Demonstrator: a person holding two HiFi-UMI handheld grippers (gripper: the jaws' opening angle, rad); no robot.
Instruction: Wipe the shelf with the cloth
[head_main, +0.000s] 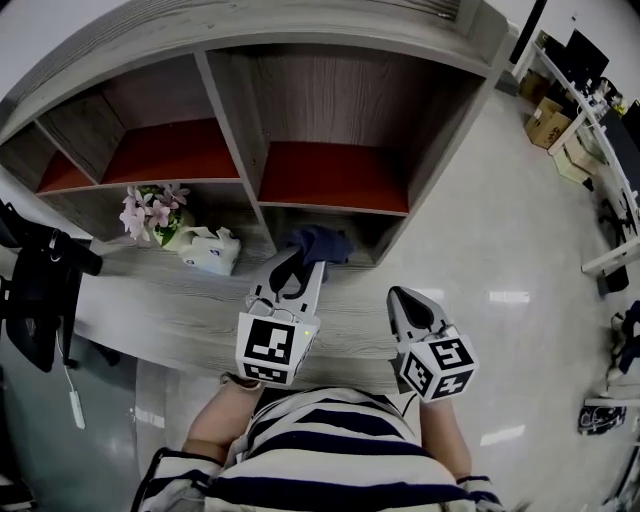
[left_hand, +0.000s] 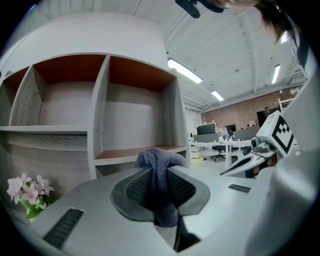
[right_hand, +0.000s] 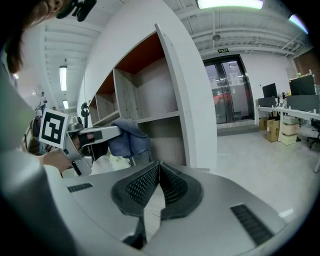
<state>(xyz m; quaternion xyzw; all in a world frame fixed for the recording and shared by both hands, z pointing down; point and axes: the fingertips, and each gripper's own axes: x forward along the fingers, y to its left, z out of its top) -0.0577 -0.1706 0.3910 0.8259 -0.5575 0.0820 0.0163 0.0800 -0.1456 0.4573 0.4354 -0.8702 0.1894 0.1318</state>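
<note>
The cloth (head_main: 320, 243) (left_hand: 159, 167) (right_hand: 128, 138) is dark blue and bunched up. It is held above the back of the worktop (head_main: 150, 300), right in front of the shelf (head_main: 330, 175) (left_hand: 127, 151) (right_hand: 150, 118). In the left gripper view its long side is seen to run up and down. One end is puffed out past the fingertips and is pointed at the shelf. The other end is hung down between the fingers.

Pink flowers (head_main: 150, 212) (left_hand: 27, 192) and a white box (head_main: 212, 250) are set on the worktop to the left, near the cloth but apart from it. The way from the cloth to the shelf is not blocked by anything.

The left gripper (head_main: 300, 260) (left_hand: 160, 186) (right_hand: 95, 134) is closed on the cloth, and the cloth is squeezed between both fingers. The right gripper (head_main: 397, 295) (left_hand: 250, 157) (right_hand: 156, 172) is held beside it on the right, a little farther from the shelf. Its fingers are pressed together at the tips, and nothing is held by them.
</note>
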